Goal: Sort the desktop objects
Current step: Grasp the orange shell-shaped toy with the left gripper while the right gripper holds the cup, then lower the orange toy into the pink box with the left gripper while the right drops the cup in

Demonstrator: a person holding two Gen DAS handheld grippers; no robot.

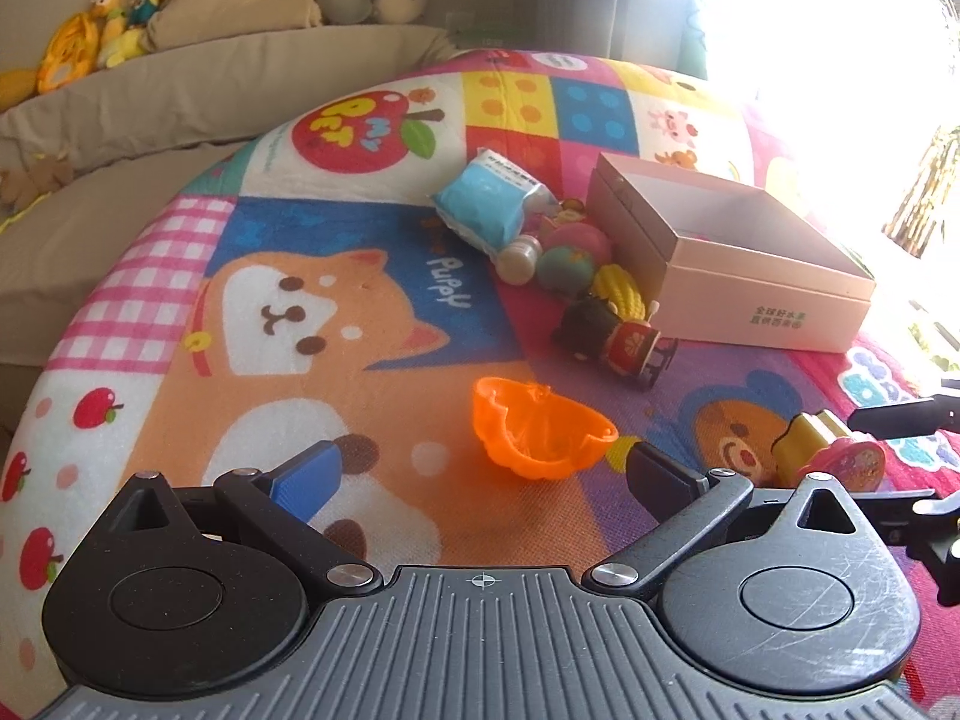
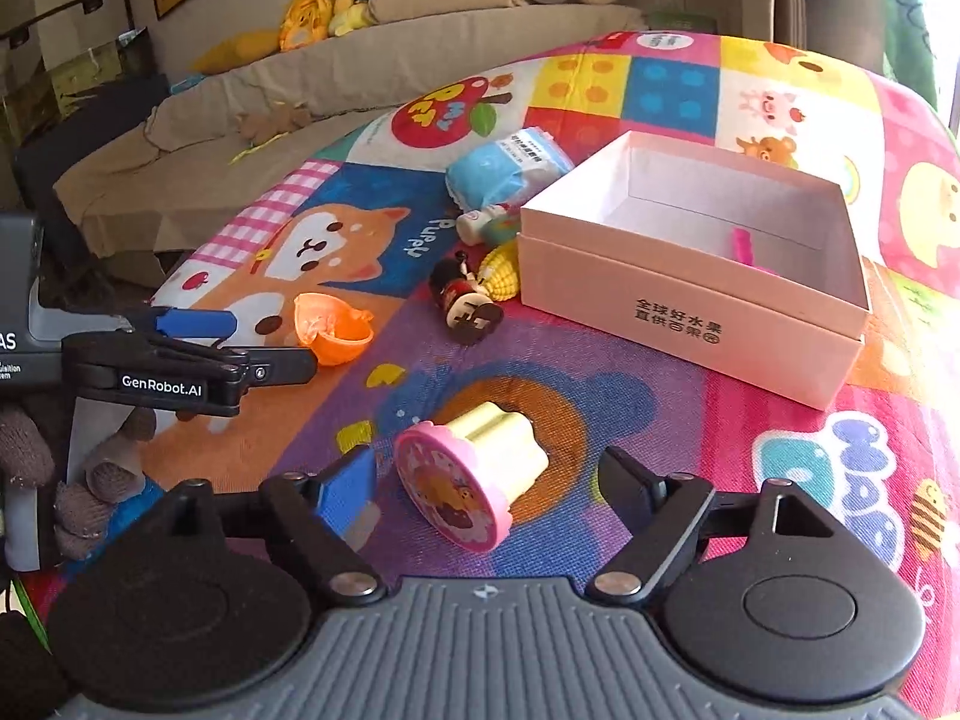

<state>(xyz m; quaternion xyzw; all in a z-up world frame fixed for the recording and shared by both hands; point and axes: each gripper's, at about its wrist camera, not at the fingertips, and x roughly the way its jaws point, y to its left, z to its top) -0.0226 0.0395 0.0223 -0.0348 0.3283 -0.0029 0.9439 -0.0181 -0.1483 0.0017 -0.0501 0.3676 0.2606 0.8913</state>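
Observation:
An open pink box point(image 2: 690, 294) stands on the colourful mat point(image 2: 600, 360); it also shows in the left wrist view point(image 1: 762, 294). A pink item point(image 2: 744, 246) lies inside it. My right gripper point(image 2: 486, 486) is open, its fingers on either side of a pink-and-yellow stamp toy point(image 2: 474, 474), which lies on its side. My left gripper point(image 1: 480, 468) is open and empty just before an orange half shell point(image 1: 540, 432), also in the right wrist view point(image 2: 330, 327). A small doll figure point(image 1: 618, 339), a toy corn point(image 1: 618, 288) and a blue packet point(image 1: 486, 204) lie left of the box.
Round toy balls point(image 1: 570, 252) and a small bottle point(image 1: 519, 258) sit between packet and box. A beige sofa point(image 1: 180, 90) with plush toys point(image 1: 90, 42) runs behind the mat. Bright window glare fills the right of the left wrist view.

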